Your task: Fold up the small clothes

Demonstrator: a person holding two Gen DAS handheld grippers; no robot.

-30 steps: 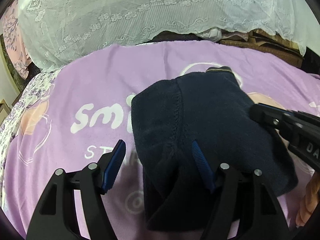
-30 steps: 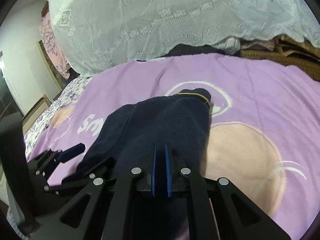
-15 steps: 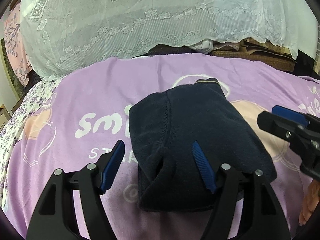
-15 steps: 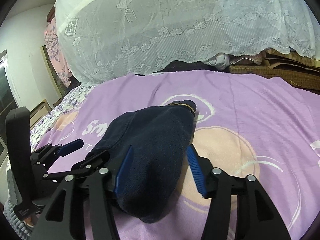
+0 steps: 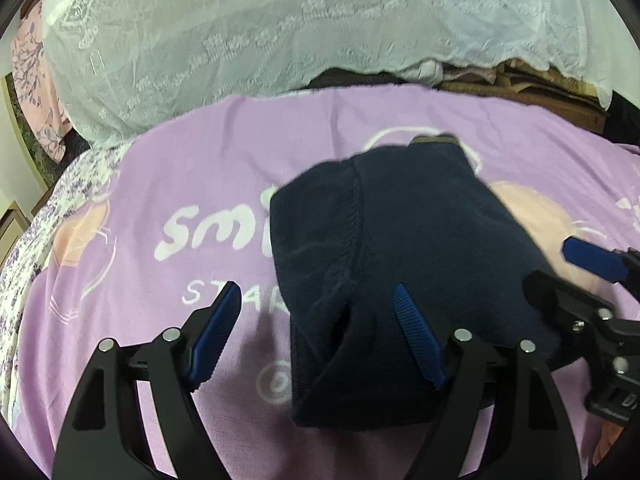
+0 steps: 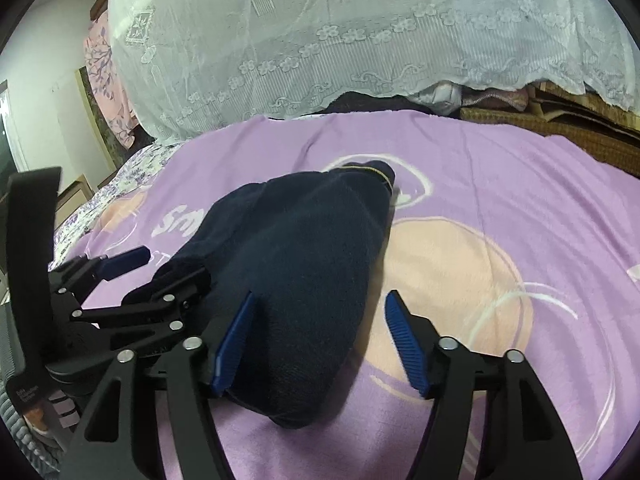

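Observation:
A folded dark navy garment (image 5: pixel 384 264) lies on the purple blanket (image 5: pixel 192 184); it also shows in the right wrist view (image 6: pixel 304 264). My left gripper (image 5: pixel 316 336) is open and empty, its jaws straddling the garment's near left edge. My right gripper (image 6: pixel 320 344) is open and empty, its jaws straddling the garment's near right end. The right gripper shows at the right edge of the left wrist view (image 5: pixel 592 296), and the left gripper shows at the left of the right wrist view (image 6: pixel 120 280).
A white lace cover (image 5: pixel 280 28) drapes over a pile at the back of the bed. Brown woven mats (image 6: pixel 580 124) lie at the back right. A floral sheet (image 5: pixel 24 240) runs along the bed's left side.
My right gripper opened and let go of the garment, then drew back. The garment settled flat on the blanket. The left gripper stayed open and pulled back slightly.

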